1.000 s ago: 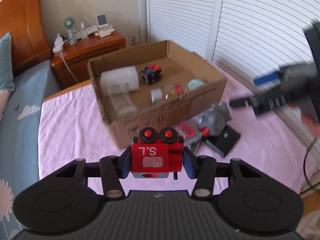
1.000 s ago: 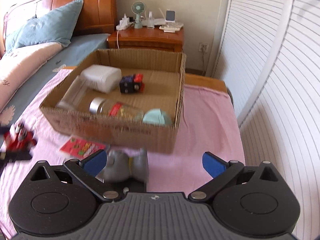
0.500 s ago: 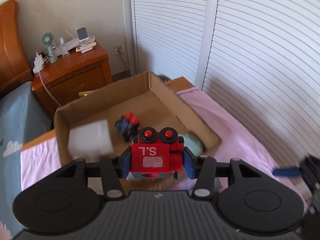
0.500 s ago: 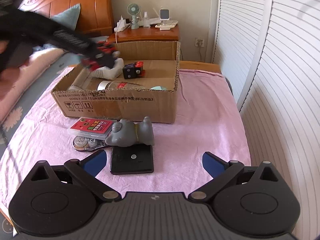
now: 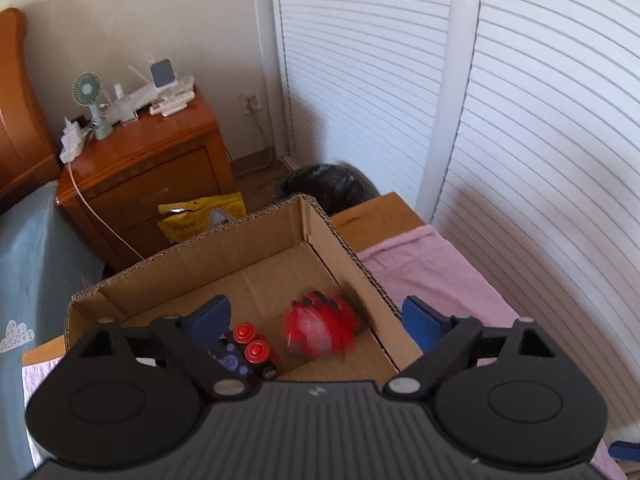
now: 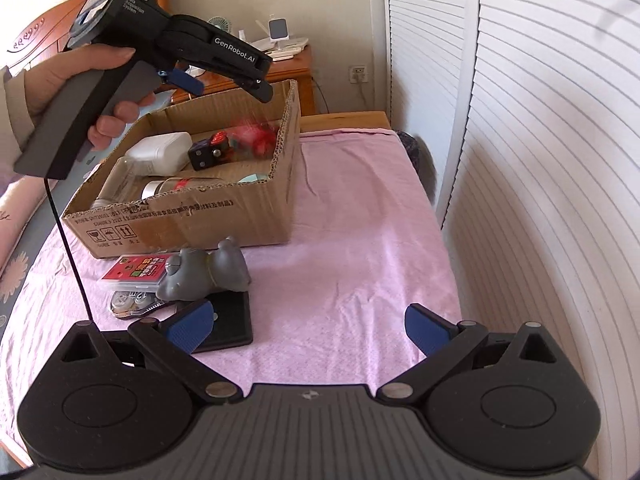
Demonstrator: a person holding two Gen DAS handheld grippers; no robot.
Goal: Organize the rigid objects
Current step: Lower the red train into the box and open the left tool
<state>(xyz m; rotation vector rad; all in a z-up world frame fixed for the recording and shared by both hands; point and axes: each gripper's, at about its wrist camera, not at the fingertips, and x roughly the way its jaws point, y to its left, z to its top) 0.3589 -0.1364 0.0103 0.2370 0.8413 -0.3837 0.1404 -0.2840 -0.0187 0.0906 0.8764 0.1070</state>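
Note:
My left gripper (image 5: 315,320) hangs over the far right corner of the open cardboard box (image 5: 316,216), its jaws opening with nothing pressed between the blue pads. Below it the red block toy (image 5: 320,328) is a blur inside the box, next to a dark toy with red buttons (image 5: 248,344). The right wrist view shows the left gripper (image 6: 224,86) in a hand above the box (image 6: 256,208) and the red toy (image 6: 258,134) blurred. My right gripper (image 6: 308,326) stands open and holds nothing over the pink cloth, with a grey figure (image 6: 204,272) and a black square plate (image 6: 232,320) by its left finger.
The box also holds a white case (image 6: 160,152), a jar (image 6: 176,186) and a teal piece (image 6: 254,178). A red card case (image 6: 136,272) and a clear coin case (image 6: 132,302) lie before it. A nightstand (image 5: 152,168), black bin (image 5: 324,188) and louvred doors (image 5: 540,160) stand beyond.
The left gripper travelled from in front of the box to above its far corner, then opened and let go of the red toy, which drops inside. The right gripper shifted slightly and rolled.

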